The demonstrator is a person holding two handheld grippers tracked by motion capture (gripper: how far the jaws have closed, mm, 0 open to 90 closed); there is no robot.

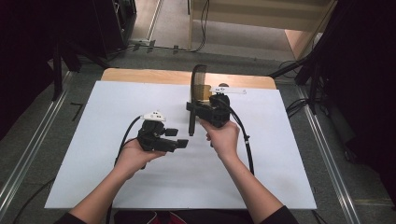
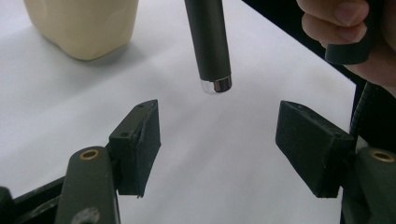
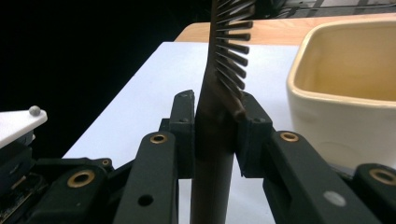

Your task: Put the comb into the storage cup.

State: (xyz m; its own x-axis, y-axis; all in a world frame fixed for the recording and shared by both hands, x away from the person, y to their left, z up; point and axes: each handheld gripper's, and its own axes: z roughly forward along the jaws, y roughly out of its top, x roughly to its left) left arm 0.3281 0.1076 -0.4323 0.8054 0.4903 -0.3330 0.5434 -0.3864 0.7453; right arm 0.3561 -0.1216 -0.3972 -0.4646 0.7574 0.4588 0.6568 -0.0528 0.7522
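Above the table (image 1: pixel 280 154), right hand-held gripper (image 3: pixel 215 116) clamps hairbrush (image 3: pixel 212 140); left hand-held gripper (image 2: pixel 217 135) released.

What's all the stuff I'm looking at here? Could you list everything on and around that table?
hairbrush: one, dark, bristles up and handle hanging down, clamped in the right claw above the table
tub: one, cream, on the sheet just beyond the brush
sheet: one, white, covering most of the table
table: one, wooden, bare strip along the far edge
cables: several, black, on the floor beyond the table
left claw: one, black, open, aimed at the brush handle's tip
right claw: one, black, shut on the hairbrush
hands: two, each holding a claw, reaching in from the near edge
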